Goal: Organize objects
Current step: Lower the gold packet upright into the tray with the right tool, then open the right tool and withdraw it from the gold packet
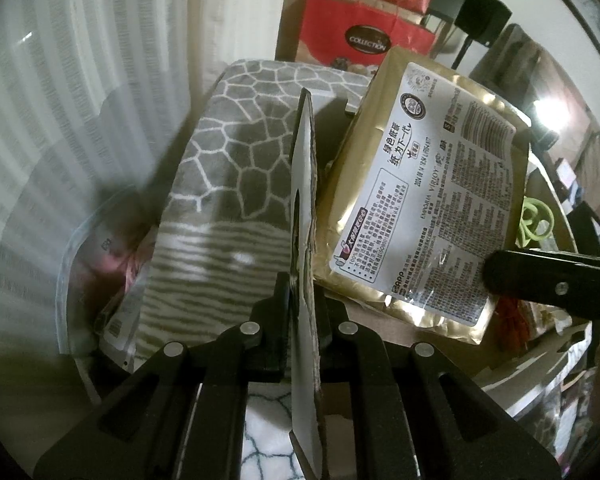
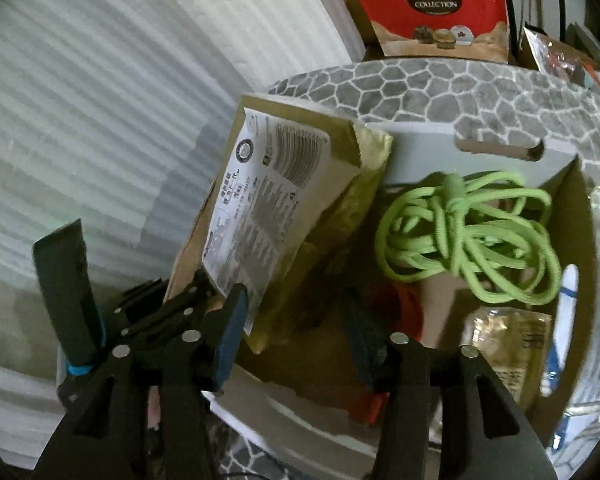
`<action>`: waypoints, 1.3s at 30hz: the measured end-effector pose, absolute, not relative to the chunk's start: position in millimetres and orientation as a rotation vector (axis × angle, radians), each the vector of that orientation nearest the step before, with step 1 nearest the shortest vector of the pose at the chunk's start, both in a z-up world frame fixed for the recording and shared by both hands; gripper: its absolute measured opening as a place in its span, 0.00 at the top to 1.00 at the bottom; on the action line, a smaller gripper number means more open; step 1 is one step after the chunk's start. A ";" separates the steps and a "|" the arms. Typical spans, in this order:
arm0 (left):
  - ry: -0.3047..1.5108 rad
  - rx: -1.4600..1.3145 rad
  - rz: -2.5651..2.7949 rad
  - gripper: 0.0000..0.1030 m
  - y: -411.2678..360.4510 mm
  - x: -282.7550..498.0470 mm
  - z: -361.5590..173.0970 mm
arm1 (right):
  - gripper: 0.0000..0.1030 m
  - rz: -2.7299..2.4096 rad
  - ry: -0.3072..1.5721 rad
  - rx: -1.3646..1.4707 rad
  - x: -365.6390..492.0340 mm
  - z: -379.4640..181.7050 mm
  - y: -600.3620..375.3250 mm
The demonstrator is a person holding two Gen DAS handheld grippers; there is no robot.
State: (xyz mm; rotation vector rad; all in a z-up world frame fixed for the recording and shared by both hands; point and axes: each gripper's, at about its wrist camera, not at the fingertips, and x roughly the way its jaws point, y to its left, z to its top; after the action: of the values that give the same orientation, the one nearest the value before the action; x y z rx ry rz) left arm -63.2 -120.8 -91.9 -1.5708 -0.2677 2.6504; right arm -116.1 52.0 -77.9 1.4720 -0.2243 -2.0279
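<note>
- In the left wrist view, the left gripper (image 1: 303, 280) is seen clenched on the upright side wall of a cardboard box (image 1: 305, 184); the wall is pinched edge-on between the 2 fingers.
- A gold tissue pack (image 1: 424, 196) with a white printed label is seen to the right of that wall, inside the box and tilted, its long axis running from the lower left up toward the far right in this view.
- In the right wrist view, the same gold tissue pack (image 2: 284, 216) leans against the box's left wall, its long axis rising steeply and its upper end tipped toward the far wall with the handle slot.
- The right gripper (image 2: 296, 320) is seen spread wide, nothing being gripped; its left fingertip lies at the pack's lower label edge, but contact cannot be told.
- In the left wrist view, 1 black finger of the right gripper (image 1: 548, 280) is seen at the pack's lower right corner.
- A coiled green rope (image 2: 468, 232) is seen lying in the box to the right of the pack, apart from it.
- A clear plastic packet (image 2: 508, 344) is seen below the rope, and something red (image 2: 400, 308) is partly hidden behind the right finger.
- The box is seen resting on a grey blanket (image 1: 240, 140) with a pale cell pattern.
- A red gift bag (image 2: 432, 4) marked "COLLECTION" is seen behind the blanket.
</note>
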 end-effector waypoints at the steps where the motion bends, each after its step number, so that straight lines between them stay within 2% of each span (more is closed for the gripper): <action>1: -0.269 -1.570 2.650 0.93 -120.7 -63.2 -91.9 | 0.47 -2.032 -0.230 1.476 -118.4 -80.6 50.1; 3: -0.269 -1.570 2.650 0.93 -120.5 -63.2 -91.8 | 0.43 -2.041 -0.244 1.482 -121.2 -85.7 48.3; 8: -0.265 -1.572 2.651 0.93 -119.9 -62.9 -91.9 | 0.43 -2.049 -0.196 1.444 -123.0 -87.5 40.0; 9: -0.265 -1.572 2.652 0.93 -120.0 -63.1 -92.0 | 0.45 -2.045 -0.202 1.442 -123.9 -88.2 39.1; 11: -0.273 -1.570 2.650 0.93 -121.0 -63.1 -92.1 | 0.62 -2.040 -0.214 1.422 -125.5 -89.0 39.4; 13: -0.276 -1.569 2.648 0.93 -121.5 -63.1 -92.2 | 0.70 -2.033 -0.213 1.405 -126.5 -88.6 40.8; 17: -0.276 -1.568 2.648 0.93 -121.4 -62.7 -92.0 | 0.75 -2.006 -0.193 1.378 -122.0 -79.1 45.4; 28: -0.319 -1.569 2.639 0.92 -125.2 -64.3 -92.9 | 0.76 -1.887 0.155 1.348 -100.0 -59.3 50.7; 34: -0.338 -1.569 2.640 0.92 -126.6 -65.3 -91.5 | 0.75 -1.780 0.163 1.371 -102.8 -65.3 39.2; 36: -0.345 -1.567 2.641 0.92 -126.7 -64.7 -91.3 | 0.73 -1.741 0.119 1.417 -114.1 -70.2 36.9; 39: -0.341 -1.567 2.643 0.92 -127.2 -65.1 -91.1 | 0.62 -1.746 0.133 1.457 -124.4 -76.5 34.1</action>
State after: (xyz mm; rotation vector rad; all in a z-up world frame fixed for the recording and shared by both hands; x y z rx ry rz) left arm -65.1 -127.2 -91.1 -1.5668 -0.3410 2.6431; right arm -124.4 34.1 -76.5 1.4566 0.1330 -1.7461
